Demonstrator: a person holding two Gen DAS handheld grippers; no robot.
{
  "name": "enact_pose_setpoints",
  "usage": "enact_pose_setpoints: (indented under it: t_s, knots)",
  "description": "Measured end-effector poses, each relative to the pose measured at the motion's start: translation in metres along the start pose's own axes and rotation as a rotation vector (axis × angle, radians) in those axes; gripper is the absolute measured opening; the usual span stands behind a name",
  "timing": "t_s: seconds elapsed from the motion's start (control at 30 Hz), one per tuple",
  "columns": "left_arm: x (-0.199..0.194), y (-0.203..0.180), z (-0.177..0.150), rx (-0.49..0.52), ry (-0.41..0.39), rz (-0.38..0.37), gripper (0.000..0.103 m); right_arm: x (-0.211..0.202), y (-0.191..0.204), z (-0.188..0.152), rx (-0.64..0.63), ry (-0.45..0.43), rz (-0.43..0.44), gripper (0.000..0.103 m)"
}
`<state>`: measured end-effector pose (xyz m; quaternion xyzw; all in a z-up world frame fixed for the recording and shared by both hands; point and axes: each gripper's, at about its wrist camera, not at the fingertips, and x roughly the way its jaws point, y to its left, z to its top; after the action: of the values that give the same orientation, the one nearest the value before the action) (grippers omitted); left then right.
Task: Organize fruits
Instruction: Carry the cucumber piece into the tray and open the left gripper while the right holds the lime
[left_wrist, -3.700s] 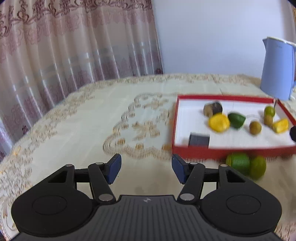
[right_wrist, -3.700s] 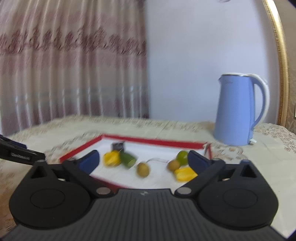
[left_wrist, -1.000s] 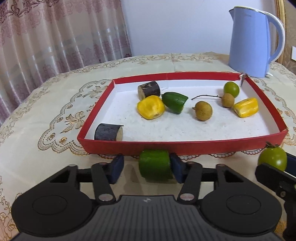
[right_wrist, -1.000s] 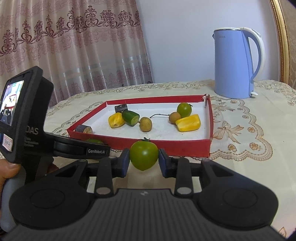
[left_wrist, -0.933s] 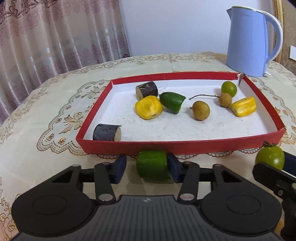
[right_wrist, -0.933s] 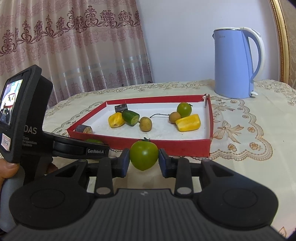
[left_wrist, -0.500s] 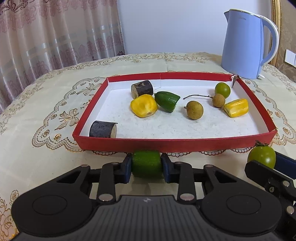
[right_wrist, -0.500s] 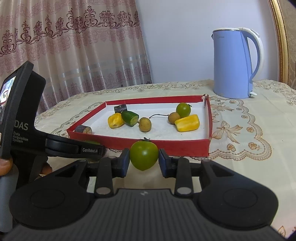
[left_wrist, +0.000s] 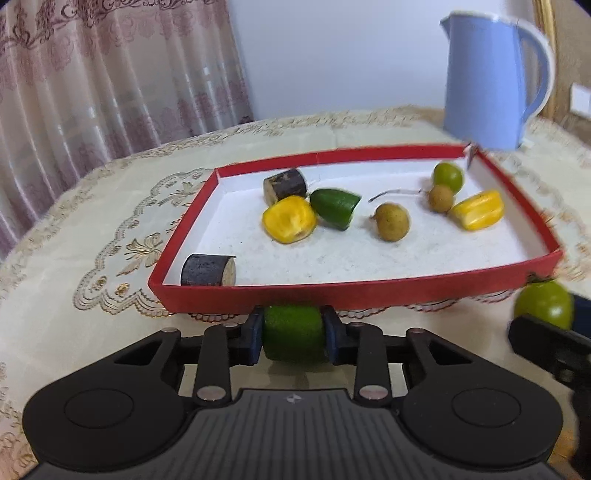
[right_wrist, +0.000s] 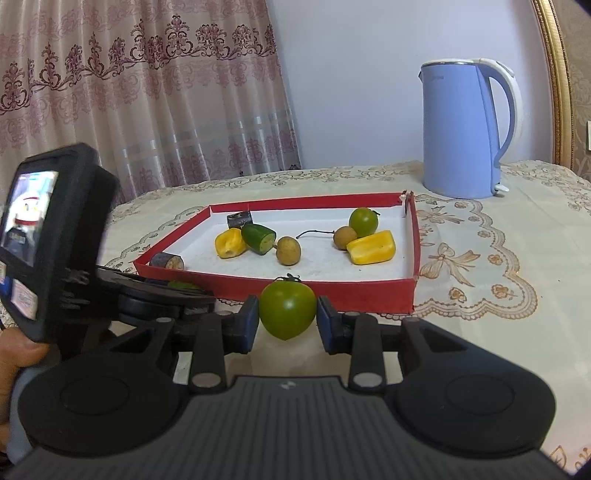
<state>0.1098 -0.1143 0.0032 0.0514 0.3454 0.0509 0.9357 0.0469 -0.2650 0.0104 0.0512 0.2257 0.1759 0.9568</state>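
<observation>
My left gripper is shut on a green cucumber chunk just in front of the near wall of the red tray. My right gripper is shut on a green tomato, held before the tray's near wall; the tomato also shows at the right edge of the left wrist view. Inside the tray lie two yellow fruit pieces, a green cucumber piece, two brown longans, a small green fruit and two dark cane pieces.
A blue electric kettle stands behind the tray on the right. The table has a cream embroidered cloth. A pink curtain hangs behind on the left. The left hand-held unit with its screen is close on my right gripper's left.
The left gripper closed on the cucumber chunk and has lifted and tilted a little. The right gripper stays shut on the green tomato, barely moved.
</observation>
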Motion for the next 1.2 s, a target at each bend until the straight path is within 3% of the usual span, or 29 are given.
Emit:
enact_pose_setpoints:
  t_s: [0.2,0.4,0.67,0.87,1.2]
  knots:
    - [-0.048,0.041,-0.011,-0.019,-0.142,-0.020,0.031,-0.005,-0.001,0.003,0.006,-0.019,-0.003,0.032]
    - [-0.068,0.077,-0.017,-0.056,-0.154,-0.086,0.031,-0.003,0.003,0.003,0.002,-0.017,0.005,0.032]
    - [-0.073,0.088,-0.004,-0.047,-0.217,-0.112,0.031,-0.005,0.007,0.005,-0.007,-0.028,0.013,0.032]
    - [-0.061,0.082,0.016,-0.030,-0.220,-0.107,0.031,-0.006,0.008,0.005,-0.007,-0.028,0.017,0.032]
    - [-0.020,0.040,0.049,0.047,-0.184,-0.087,0.031,-0.007,0.003,0.007,0.001,-0.034,0.016,0.032]
